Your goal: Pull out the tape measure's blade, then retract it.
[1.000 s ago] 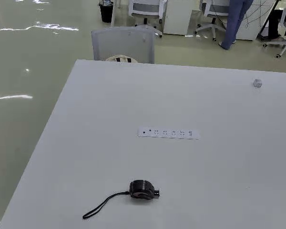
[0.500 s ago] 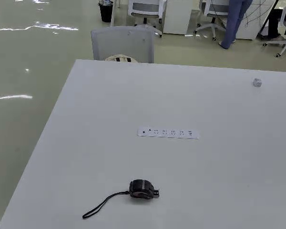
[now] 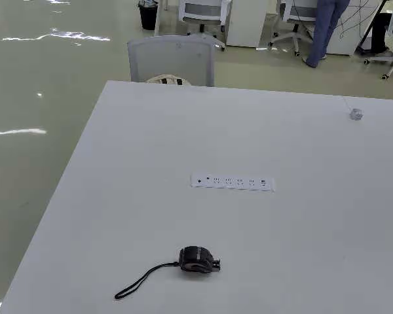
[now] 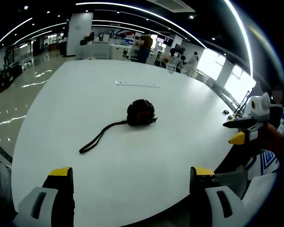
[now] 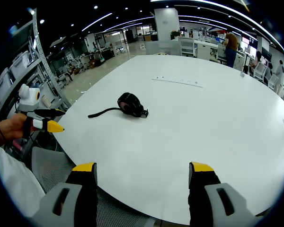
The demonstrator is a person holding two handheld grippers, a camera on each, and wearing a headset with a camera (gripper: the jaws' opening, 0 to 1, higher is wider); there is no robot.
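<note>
We hold both grippers back at the near edge of the white table (image 3: 150, 144), and neither touches anything. In the left gripper view, the left gripper (image 4: 132, 172) has its yellow-tipped jaws spread wide with nothing between them. In the right gripper view, the right gripper (image 5: 143, 166) is likewise spread wide and empty.

A little way in from the near edge lies the tape measure (image 3: 196, 260), a small dark rounded case flat on its side, apart from both grippers. Its thin black strap (image 3: 143, 281) trails toward the near left corner. The blade's end hook (image 3: 215, 265) pokes from the case's right side, and the blade looks fully wound in.

We judge the case to be hard, compact and fairly dense for its size. Its smooth, rounded shell may skid on the slick tabletop or twist between the jaws. One gripper should clamp squarely across the case while the other pinches the small hook. The blade is likely thin, springy steel that tugs back toward the case. The strap is limp and makes a poor handle.

Farther on, a white power strip (image 3: 232, 182) sits at mid-table. A small pale object (image 3: 356, 114) lies near the far right edge, and a grey chair (image 3: 171, 60) stands at the far side.
</note>
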